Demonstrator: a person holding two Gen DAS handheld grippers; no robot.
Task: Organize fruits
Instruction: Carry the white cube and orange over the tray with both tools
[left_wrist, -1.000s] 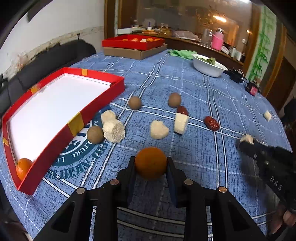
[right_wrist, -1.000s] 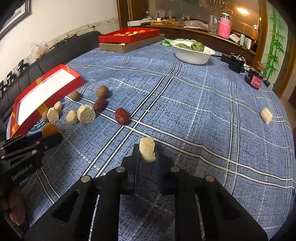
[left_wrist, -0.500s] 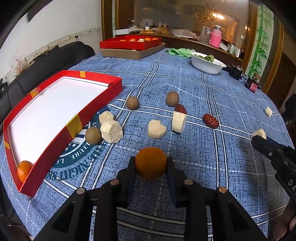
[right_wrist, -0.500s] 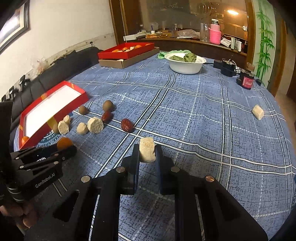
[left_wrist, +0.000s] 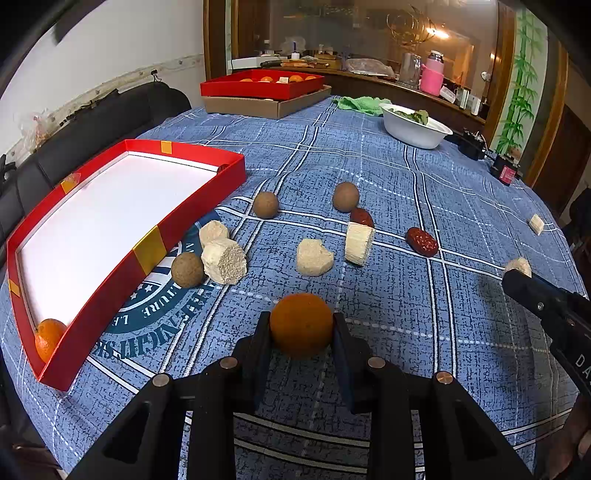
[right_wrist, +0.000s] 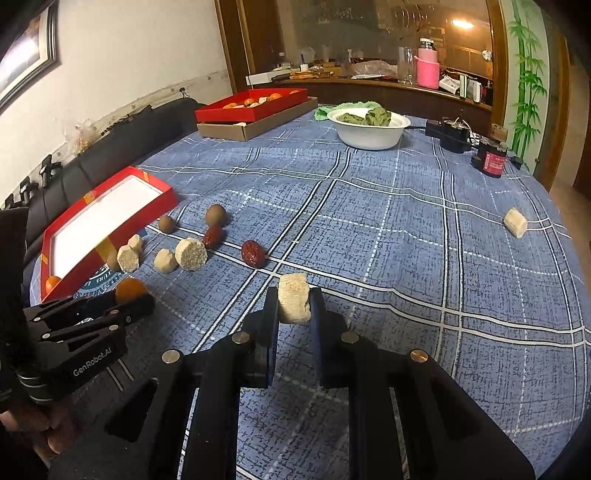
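The left tongs (left_wrist: 301, 325) pinched an orange (left_wrist: 301, 323), the right tongs (right_wrist: 294, 306) a pale chunk (right_wrist: 293, 302); both had risen off the surface (left_wrist: 388, 177), orange hanging near the red tray (left_wrist: 147, 254), so delivery seemed next.

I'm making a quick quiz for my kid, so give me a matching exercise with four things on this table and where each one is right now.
Things:
1. held orange
2. pale cut chunk
3. second orange
4. leafy greens

Places:
A. white bowl
B. corner of the near red tray
C. left gripper
D. right gripper

Pairs: 1-C, 2-D, 3-B, 4-A
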